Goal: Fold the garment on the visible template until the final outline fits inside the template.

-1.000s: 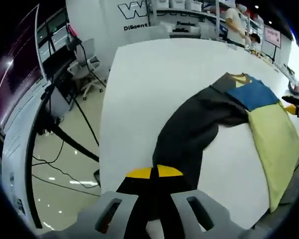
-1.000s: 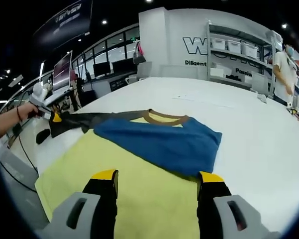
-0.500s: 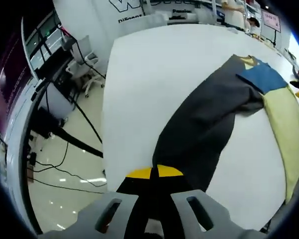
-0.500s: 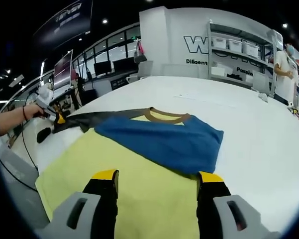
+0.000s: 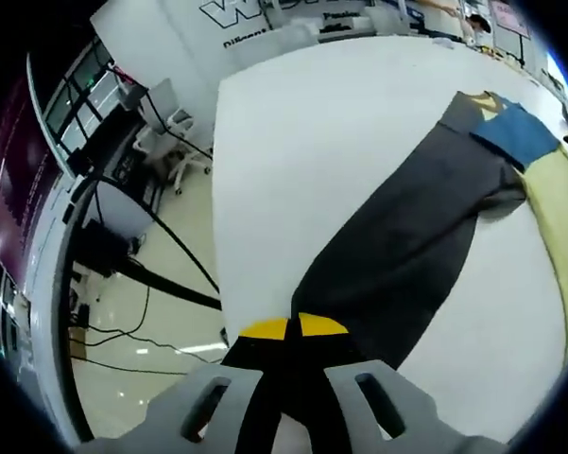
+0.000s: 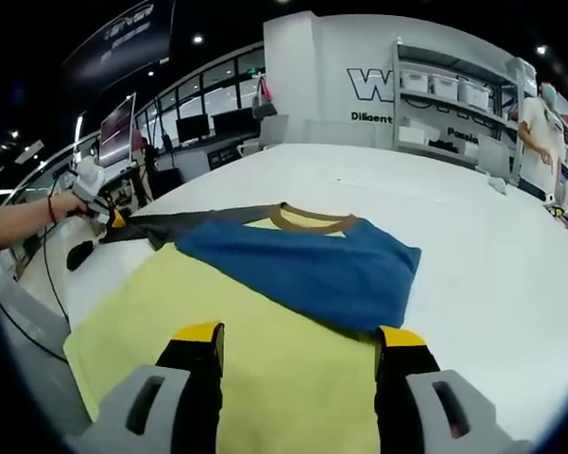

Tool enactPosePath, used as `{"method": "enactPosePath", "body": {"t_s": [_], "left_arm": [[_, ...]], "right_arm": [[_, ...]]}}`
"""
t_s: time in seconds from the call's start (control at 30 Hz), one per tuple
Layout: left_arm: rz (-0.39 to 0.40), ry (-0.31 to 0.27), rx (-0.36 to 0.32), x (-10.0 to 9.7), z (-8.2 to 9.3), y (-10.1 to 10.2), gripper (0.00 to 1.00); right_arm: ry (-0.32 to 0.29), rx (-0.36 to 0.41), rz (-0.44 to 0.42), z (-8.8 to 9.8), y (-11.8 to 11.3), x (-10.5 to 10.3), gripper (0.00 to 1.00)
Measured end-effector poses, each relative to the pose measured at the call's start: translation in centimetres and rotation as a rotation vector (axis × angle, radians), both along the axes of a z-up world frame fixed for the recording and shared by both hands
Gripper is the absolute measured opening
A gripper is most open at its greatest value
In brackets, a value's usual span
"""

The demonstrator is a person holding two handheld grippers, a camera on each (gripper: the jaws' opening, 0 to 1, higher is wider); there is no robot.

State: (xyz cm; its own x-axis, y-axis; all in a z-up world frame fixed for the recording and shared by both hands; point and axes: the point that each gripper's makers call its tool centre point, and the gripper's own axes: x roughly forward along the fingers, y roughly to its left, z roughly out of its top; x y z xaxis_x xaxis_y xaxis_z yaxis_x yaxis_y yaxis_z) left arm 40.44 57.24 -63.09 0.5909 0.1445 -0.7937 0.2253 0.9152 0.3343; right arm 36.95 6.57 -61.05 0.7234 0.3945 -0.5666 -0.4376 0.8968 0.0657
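Shirt (image 6: pixel 293 284) lies flat on white table (image 6: pixel 473 246), collar away from the R gripper (image 6: pixel 298 345), yellow hem just under its jaws. R jaws spread wide, gripping nothing. Grey sleeve (image 5: pixel 406 246) stretched straight out sideways toward the table edge, its cuff pinched in L gripper (image 5: pixel 293 328), jaws closed on it.

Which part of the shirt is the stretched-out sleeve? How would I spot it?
Find the big white table, then the shirt lying on it with a blue top and pale yellow bottom. The dark grey sleeve is its only grey part, a long strip pulled out sideways from the brown collar to the left gripper.
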Motion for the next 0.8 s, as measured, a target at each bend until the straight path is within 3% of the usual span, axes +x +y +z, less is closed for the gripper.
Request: {"method": "enactPosePath", "body": {"t_s": [0.1,0.13,0.2,0.27,0.37,0.53,0.6,0.7,0.8], "left_arm": [[0.018,-0.007,-0.003,-0.3,0.5,0.3,0.05],[0.038,0.014,-0.022,-0.8,0.6,0.1,0.06],[0.043,-0.029,-0.042,-0.4,1.9,-0.1,0.09],[0.044,-0.038,-0.05,0.2,2.4,0.5,0.1],[0.051,-0.053,-0.069,-0.5,3.0,-0.5,0.1],[0.154,-0.031,-0.133,-2.2,1.9,-0.1,0.14],[0.156,-0.038,-0.145,-2.4,1.8,-0.1,0.14],[0.184,-0.062,-0.23,-2.8,1.4,-1.0,0.15],[0.165,-0.046,-0.227,-3.3,1.0,-1.8,0.2]], "right_arm": [[-0.001,-0.003,0.008,0.0,0.2,0.0,0.63],[0.0,-0.003,0.008,0.0,0.2,0.0,0.63],[0.006,0.001,0.006,-0.1,0.2,0.0,0.63],[0.006,0.0,0.005,-0.1,0.2,-0.1,0.63],[-0.001,-0.009,0.014,0.0,0.4,-0.1,0.63],[-0.008,-0.006,0.015,0.3,0.4,-0.1,0.63],[-0.012,-0.002,0.013,0.4,0.4,-0.1,0.63],[-0.018,-0.007,0.019,0.5,0.6,0.0,0.63],[-0.022,-0.021,0.03,0.6,0.8,-0.2,0.63]]}}
